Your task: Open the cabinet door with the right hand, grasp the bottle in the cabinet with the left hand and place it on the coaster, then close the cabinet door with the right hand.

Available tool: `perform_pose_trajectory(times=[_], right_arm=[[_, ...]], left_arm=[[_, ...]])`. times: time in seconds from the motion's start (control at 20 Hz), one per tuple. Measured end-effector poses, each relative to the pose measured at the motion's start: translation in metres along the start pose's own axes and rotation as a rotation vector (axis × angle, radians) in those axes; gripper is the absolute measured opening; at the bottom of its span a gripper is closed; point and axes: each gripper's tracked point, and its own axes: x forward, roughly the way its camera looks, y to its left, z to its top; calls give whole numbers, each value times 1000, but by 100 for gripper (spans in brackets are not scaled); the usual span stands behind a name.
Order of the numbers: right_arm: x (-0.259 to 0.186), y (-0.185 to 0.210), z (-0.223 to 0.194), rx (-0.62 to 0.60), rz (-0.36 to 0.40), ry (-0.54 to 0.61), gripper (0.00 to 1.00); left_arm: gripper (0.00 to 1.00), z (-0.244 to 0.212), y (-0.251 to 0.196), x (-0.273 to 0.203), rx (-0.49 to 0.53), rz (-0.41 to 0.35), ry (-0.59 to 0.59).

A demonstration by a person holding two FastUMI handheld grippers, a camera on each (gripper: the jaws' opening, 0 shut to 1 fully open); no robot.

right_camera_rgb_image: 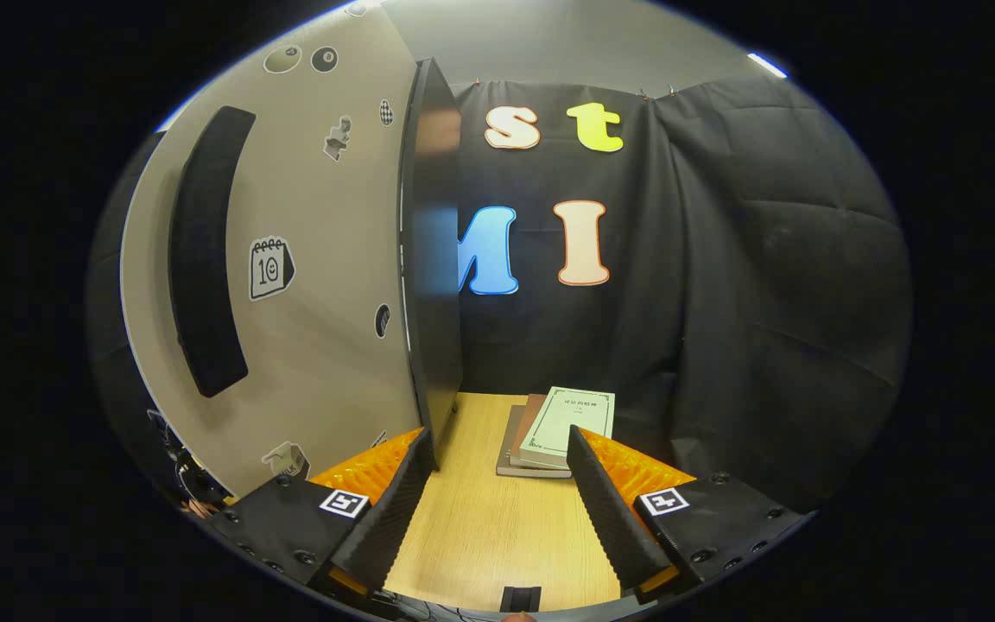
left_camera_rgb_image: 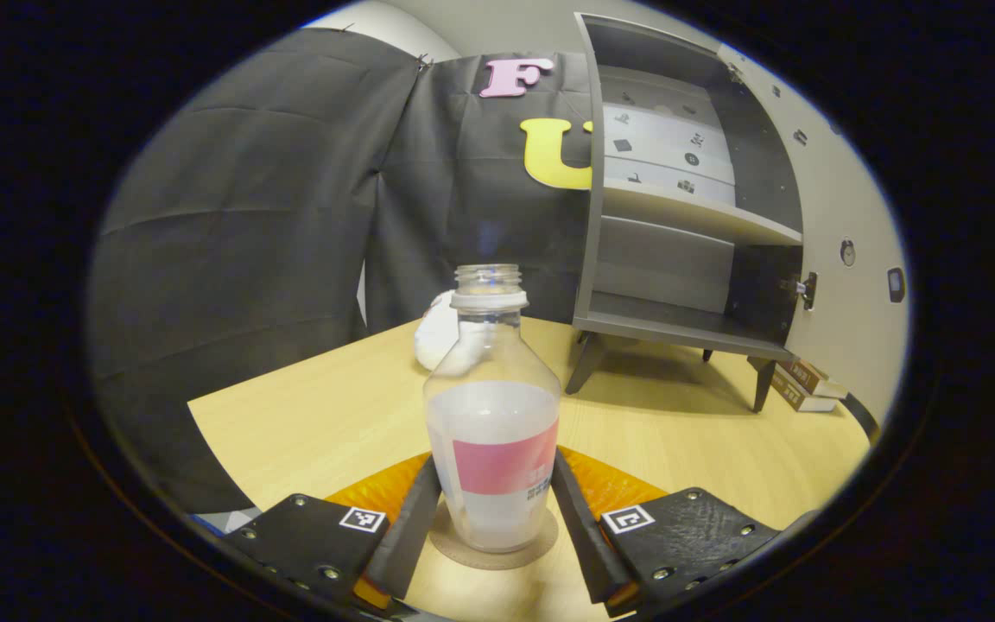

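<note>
A clear plastic bottle (left_camera_rgb_image: 492, 415) with a pink label, no cap and some liquid inside stands upright on a round brown coaster (left_camera_rgb_image: 497, 561) on the wooden table. My left gripper (left_camera_rgb_image: 496, 458) is shut on the bottle, one finger pressing each side at label height. Behind it the grey cabinet (left_camera_rgb_image: 679, 328) stands open with bare shelves, its door (left_camera_rgb_image: 843, 216) swung out to the right. In the right gripper view, my right gripper (right_camera_rgb_image: 497, 441) is open over the table with nothing between its fingers. The door's edge (right_camera_rgb_image: 433, 259) is just past its left fingertip, the black handle (right_camera_rgb_image: 204, 250) on the outer face.
A white rounded object (left_camera_rgb_image: 439, 337) lies on the table behind the bottle. Books (left_camera_rgb_image: 804, 384) are stacked beside the cabinet's right legs; the stack of books (right_camera_rgb_image: 562, 428) lies just ahead of the right gripper. Black cloth walls close the booth.
</note>
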Motion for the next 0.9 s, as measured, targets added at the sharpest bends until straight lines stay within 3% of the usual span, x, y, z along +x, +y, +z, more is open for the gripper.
perform_pose_trajectory(times=[0.35, 0.65, 0.9], right_arm=[[1, -1, 8, 15, 19, -27, 98], [-2, -1, 25, 47, 49, -79, 98], [-3, 9, 49, 93, 130, -143, 93]], left_arm=[[80, 28, -11, -15, 47, -10, -41], [77, 88, -24, -29, 69, -19, -115], [79, 150, -30, -52, 104, 5, -174]])
